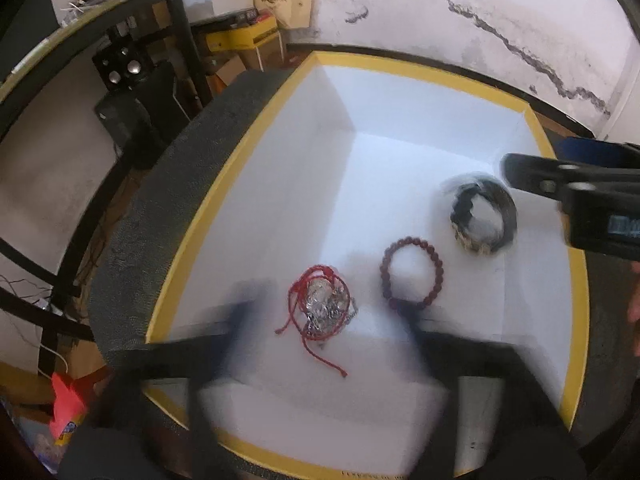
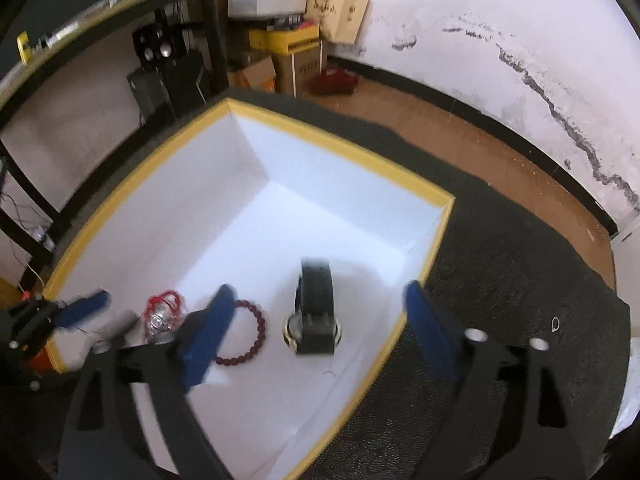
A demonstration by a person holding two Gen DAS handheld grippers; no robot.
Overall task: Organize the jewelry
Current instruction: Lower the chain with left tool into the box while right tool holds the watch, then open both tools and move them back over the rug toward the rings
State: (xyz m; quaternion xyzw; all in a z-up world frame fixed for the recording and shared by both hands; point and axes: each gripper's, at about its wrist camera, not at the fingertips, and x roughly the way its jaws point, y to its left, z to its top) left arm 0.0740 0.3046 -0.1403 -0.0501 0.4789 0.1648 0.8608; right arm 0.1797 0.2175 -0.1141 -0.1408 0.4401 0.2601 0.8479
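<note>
A white box (image 2: 348, 152) with a yellow rim holds three things in a row. A tangled red string (image 1: 320, 304) with something shiny in it lies at one end. A ring of dark red beads (image 1: 412, 274) lies flat in the middle. A black watch (image 2: 314, 312) sits at the other end, its strap curled up.

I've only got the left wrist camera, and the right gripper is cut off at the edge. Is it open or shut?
Observer: Open. The right gripper has its blue fingers spread wide, holding nothing; the watch lies in the box below them.
Operator: Anything outside the box?
Observer: Yes, a small ring-like item lies on the dark mat, right of the box's yellow rim.
</note>
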